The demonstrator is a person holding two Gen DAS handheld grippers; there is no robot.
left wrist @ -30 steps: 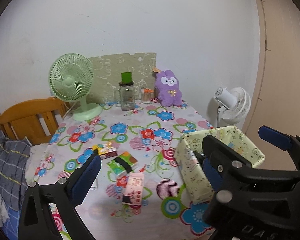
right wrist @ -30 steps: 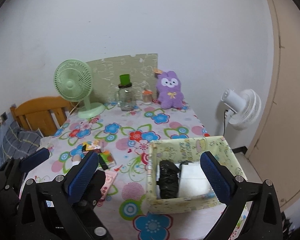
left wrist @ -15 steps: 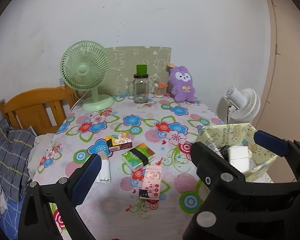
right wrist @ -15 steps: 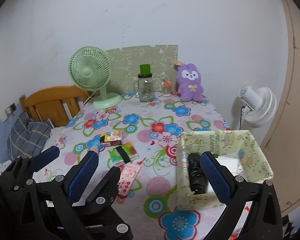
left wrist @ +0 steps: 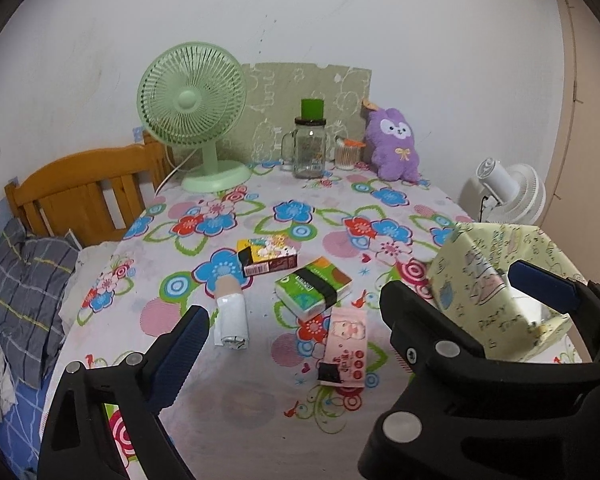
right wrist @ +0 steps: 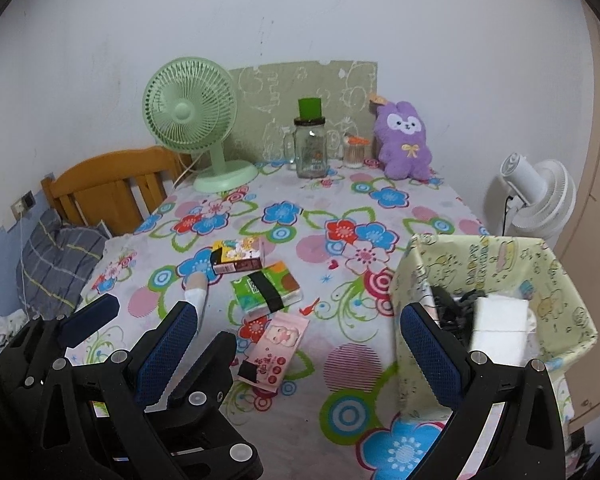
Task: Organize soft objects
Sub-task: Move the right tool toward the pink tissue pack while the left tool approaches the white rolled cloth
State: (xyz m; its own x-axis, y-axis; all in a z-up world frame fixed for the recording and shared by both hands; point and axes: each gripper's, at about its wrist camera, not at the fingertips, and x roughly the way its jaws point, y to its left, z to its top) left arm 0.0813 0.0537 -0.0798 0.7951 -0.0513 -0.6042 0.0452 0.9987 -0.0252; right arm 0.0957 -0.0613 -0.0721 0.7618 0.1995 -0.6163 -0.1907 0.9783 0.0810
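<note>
A rolled white sock (left wrist: 230, 316) lies on the flowered tablecloth (left wrist: 236, 392), just ahead of my left gripper (left wrist: 296, 332). Its jaws are closing, with nothing between them. Beside the sock lie a green tissue pack (left wrist: 312, 286), a pink tissue pack (left wrist: 344, 344) and a small cartoon box (left wrist: 266, 260). My right gripper (right wrist: 296, 312) hangs open and holds nothing, above the pink pack (right wrist: 276, 348); its left finger hides part of the sock (right wrist: 196, 294). The yellow-green fabric basket (right wrist: 480, 242) stands at the right, holding a black item (right wrist: 448, 312) and a white one (right wrist: 498, 324). A purple plush (right wrist: 406, 140) sits at the back.
At the back wall stand a green desk fan (left wrist: 192, 100), a glass jar mug (left wrist: 310, 148) and a small jar (left wrist: 346, 154). A white fan (left wrist: 508, 192) stands beyond the table's right edge. A wooden headboard (left wrist: 80, 188) and a plaid pillow (left wrist: 24, 288) are at the left.
Both grippers have sunk closer to the table and shifted left, so the basket has slid to the right in both views. The sock has come out from behind my left finger.
</note>
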